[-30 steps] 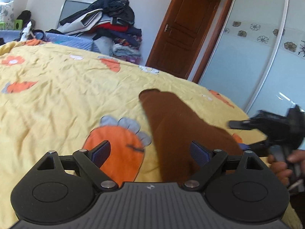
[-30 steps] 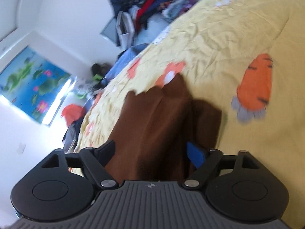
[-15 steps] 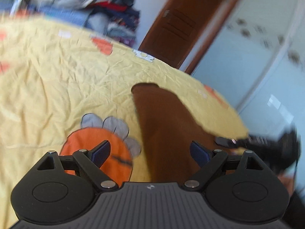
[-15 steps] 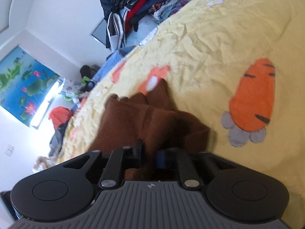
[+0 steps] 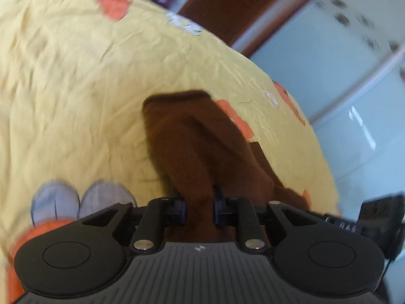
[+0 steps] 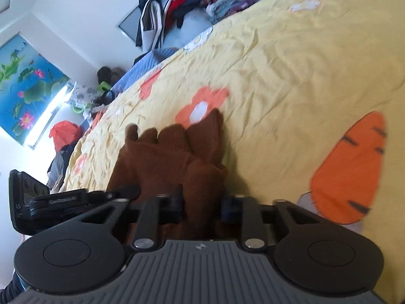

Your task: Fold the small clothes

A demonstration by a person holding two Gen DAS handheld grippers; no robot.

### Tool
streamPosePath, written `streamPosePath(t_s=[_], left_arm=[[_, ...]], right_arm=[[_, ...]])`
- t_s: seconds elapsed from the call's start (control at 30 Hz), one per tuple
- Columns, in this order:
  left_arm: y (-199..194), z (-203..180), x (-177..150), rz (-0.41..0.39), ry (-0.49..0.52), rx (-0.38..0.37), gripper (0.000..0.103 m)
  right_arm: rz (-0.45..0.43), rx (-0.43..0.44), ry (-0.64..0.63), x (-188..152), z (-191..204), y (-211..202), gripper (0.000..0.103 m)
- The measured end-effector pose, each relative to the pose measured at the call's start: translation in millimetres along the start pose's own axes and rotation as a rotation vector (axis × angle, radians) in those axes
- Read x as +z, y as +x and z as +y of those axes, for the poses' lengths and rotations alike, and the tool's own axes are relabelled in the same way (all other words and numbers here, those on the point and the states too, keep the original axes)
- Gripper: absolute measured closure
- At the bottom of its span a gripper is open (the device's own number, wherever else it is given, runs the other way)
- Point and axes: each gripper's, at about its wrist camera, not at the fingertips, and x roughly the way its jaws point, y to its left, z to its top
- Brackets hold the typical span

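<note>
A brown knitted glove (image 5: 192, 131) lies on the yellow bedsheet (image 5: 76, 76), its cuff end away from me in the left wrist view. My left gripper (image 5: 198, 206) has its jaws closing, and the pads pinch a raised fold of the glove. In the right wrist view the glove (image 6: 172, 147) shows its finger ends pointing away. There my right gripper (image 6: 201, 204) is also closing, with bunched brown fabric squeezed between its pads. Each gripper shows at the edge of the other's view: the right one (image 5: 379, 223), the left one (image 6: 38, 202).
The sheet (image 6: 291, 63) carries orange carrot and flower prints. A pile of clothes (image 6: 177, 2) sits past the far end of the bed. A brown door (image 5: 227, 5) and a pale sliding wardrobe (image 5: 341, 63) stand beyond the bed's edge.
The left gripper has swung over to the glove and gone from wide open to closed on a fold. The right gripper has closed on the glove's fabric and shifted a little.
</note>
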Motion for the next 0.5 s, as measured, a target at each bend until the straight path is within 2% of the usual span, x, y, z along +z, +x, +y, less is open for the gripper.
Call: streamPosePath(t_s=[0.1,0.2,0.27,0.3,0.33,0.37,0.4,0.43,0.47,0.5], left_arm=[[-14.5,-5.6,18.3,-0.028,0.086,0.002,0.089],[-16.6,-10.8,27.2,-0.076,0.159,0.093,0.089],[-6.6,-6.5,20.5,-0.036,0.191,0.133,0.085],[-5.6,-1.1,16.7,-0.018,0.165,0.142,0.081],[-13.7,6.0,9.7,-0.024,0.119,0.135,0.071],[-23.2,12.9,2.2,-0.036,0.071,0.111,0.064],[-34.1,19.9,-6.4,-0.042,0.018,0.08,0.036],[-45.0,26.7,-17.6,-0.042,-0.033,0.042,0.013],[-54.7,31.2,-28.5,-0.042,-0.065,-0.009,0.011],[-62.1,34.0,-40.1,-0.027,-0.093,-0.061,0.011]], right_arm=[[-0.022,0.046,0.024,-0.5,2.5,-8.8,0.079],[-0.083,0.125,0.032,0.1,8.9,-16.4,0.08],[-0.077,0.118,0.066,-0.1,5.2,-2.7,0.079],[-0.06,0.085,0.079,-0.8,1.9,5.7,0.075],[-0.052,0.061,0.099,-2.8,-1.2,10.3,0.071],[-0.064,0.082,0.124,-5.3,-3.5,6.8,0.06],[-0.063,0.096,0.142,-7.5,-3.6,0.3,0.051],[-0.064,0.107,0.149,-11.3,-2.9,-9.5,0.032],[-0.078,0.119,0.151,-17.9,-2.6,-22.0,0.02],[-0.093,0.137,0.157,-26.4,-2.9,-33.3,0.018]])
